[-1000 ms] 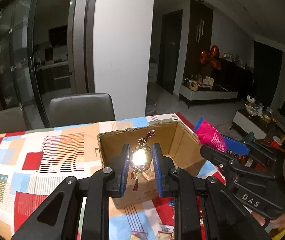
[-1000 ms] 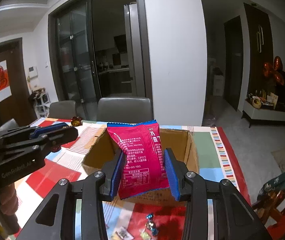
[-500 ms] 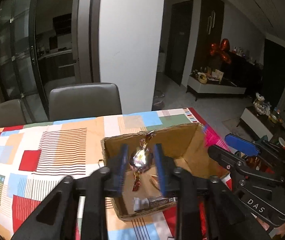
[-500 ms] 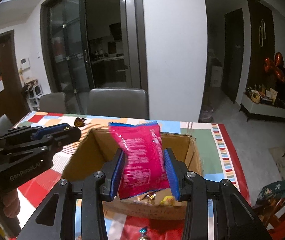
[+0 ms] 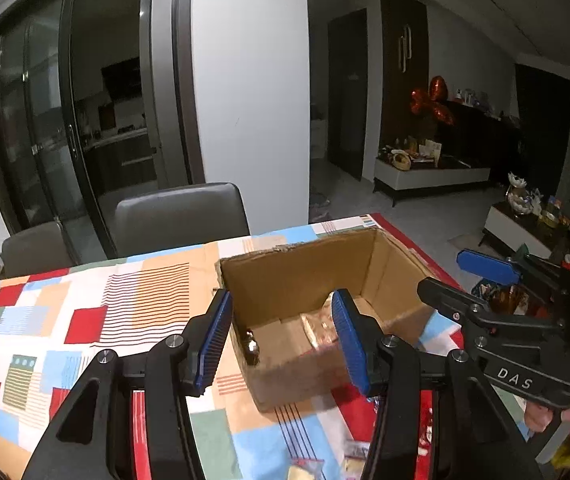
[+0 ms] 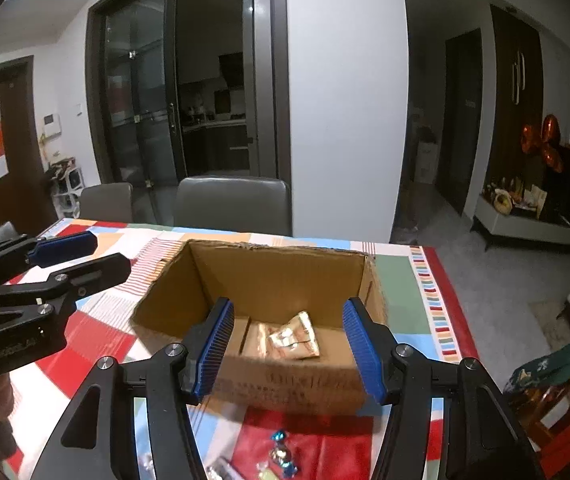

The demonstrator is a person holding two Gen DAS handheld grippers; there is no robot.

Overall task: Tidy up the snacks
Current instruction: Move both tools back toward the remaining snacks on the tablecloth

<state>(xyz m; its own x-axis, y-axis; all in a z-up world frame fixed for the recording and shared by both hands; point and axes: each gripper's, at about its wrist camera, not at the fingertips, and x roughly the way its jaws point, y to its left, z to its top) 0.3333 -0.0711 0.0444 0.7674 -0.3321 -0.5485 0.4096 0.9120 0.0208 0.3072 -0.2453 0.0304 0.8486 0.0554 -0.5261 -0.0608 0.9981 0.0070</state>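
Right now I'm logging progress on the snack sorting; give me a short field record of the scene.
left tool: open, nothing between its pads, just been opening
right tool: open, empty, just been opening
cardboard box: open-topped, on the patterned tablecloth
in box: pale snack packets
outside box: wrapped candies on the cloth in front

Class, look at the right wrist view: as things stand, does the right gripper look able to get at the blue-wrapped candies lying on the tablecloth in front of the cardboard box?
Probably yes. The right gripper is open and empty, and the blue-wrapped candies lie uncovered on the tablecloth, just below its fingers on the near side of the cardboard box.
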